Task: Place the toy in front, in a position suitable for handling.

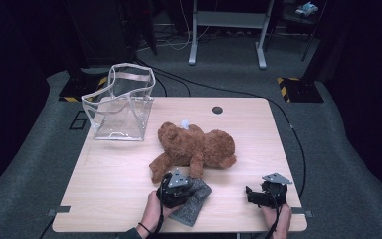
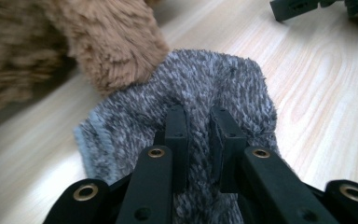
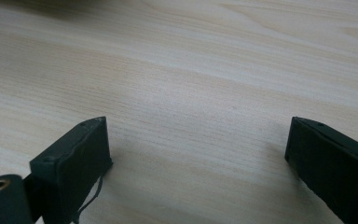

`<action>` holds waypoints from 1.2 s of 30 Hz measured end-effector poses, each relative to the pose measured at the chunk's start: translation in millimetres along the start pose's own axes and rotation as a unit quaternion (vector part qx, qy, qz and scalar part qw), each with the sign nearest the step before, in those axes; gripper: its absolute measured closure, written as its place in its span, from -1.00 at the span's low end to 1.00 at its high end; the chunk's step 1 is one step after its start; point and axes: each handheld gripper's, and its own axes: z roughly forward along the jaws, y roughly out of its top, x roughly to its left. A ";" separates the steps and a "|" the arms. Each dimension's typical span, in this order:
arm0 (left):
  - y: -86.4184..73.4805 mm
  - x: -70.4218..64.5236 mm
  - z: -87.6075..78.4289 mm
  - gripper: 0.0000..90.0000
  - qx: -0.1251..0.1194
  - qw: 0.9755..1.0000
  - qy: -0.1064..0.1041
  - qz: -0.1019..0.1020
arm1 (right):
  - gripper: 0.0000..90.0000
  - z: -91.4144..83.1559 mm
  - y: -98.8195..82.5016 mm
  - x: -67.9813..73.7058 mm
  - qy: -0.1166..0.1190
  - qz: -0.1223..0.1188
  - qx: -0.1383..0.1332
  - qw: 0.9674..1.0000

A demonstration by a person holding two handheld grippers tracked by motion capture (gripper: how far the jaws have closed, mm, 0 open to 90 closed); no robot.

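Observation:
A brown teddy bear (image 1: 196, 147) lies on its side in the middle of the wooden table (image 1: 258, 129). Just in front of its paw (image 2: 116, 42) lies a grey fuzzy knitted cloth (image 1: 195, 205) (image 2: 214, 84). My left gripper (image 1: 194, 191) (image 2: 198, 119) is shut on it, with a fold of the fabric pinched between the two black jaws. Near the table's front right, my right gripper (image 1: 252, 195) (image 3: 198, 140) rests low over bare wood. Its jaws stand wide open with nothing between them.
A clear plastic tote bag (image 1: 122, 104) with pale handles stands upright at the table's back left corner. A dark round cable hole (image 1: 217, 109) sits near the back edge. Beyond the table are grey carpet, cables and a metal frame (image 1: 229, 30).

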 end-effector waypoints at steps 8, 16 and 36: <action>-1.2 3.5 -2.7 0.00 0.011 1.000 0.014 0.000 | -0.87 0.1 -0.1 -0.6 0.001 -0.005 -0.001 1.000; -17.9 20.6 -53.6 -0.46 -0.012 0.999 0.048 -0.023 | -0.89 -0.1 0.8 -1.4 0.009 -0.003 0.000 1.000; -103.7 113.0 -107.6 -0.94 -0.006 0.968 0.201 -0.150 | -1.00 -28.2 22.3 72.0 0.139 -0.072 -0.018 0.988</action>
